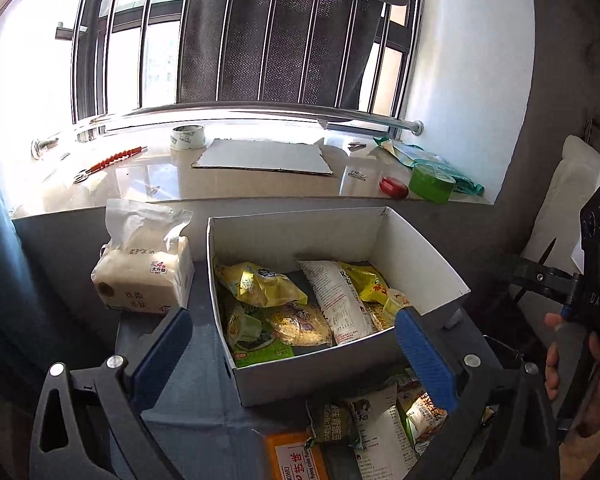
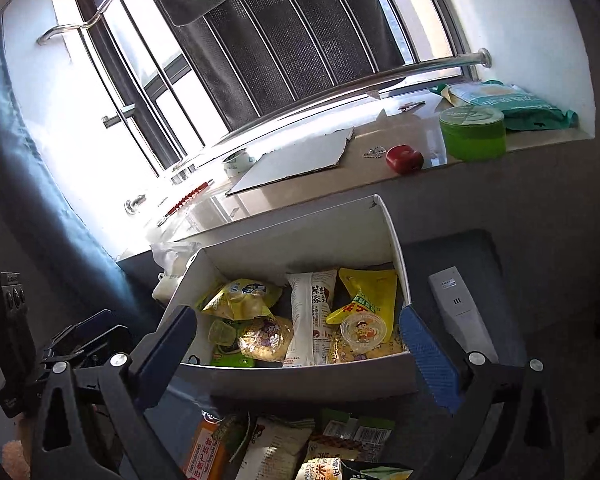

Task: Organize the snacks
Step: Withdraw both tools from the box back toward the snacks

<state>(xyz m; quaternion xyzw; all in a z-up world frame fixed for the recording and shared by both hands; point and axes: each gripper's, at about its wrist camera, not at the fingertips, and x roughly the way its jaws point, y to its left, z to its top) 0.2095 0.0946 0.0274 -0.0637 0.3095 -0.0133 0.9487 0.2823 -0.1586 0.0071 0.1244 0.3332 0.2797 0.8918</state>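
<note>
A white cardboard box [image 1: 420,256] stands on a blue cloth below the windowsill and holds several snack packs: yellow bags [image 1: 260,284], a long white pack [image 1: 336,300] and jelly cups. It also shows in the right wrist view [image 2: 300,236]. Loose snack packs [image 1: 376,424] lie in front of the box, among them an orange pack [image 2: 206,450]. My left gripper [image 1: 292,344] is open and empty, held above the box's near edge. My right gripper [image 2: 298,344] is open and empty, also over the box's near wall. The right gripper shows at the right edge of the left wrist view [image 1: 596,280].
A tissue pack [image 1: 144,276] stands left of the box. A white remote [image 2: 460,312] lies right of it. On the sill are a cardboard sheet [image 1: 260,158], a tape roll [image 1: 187,137], a red object [image 1: 394,188], a green jar [image 1: 432,182] and a green bag [image 2: 512,104].
</note>
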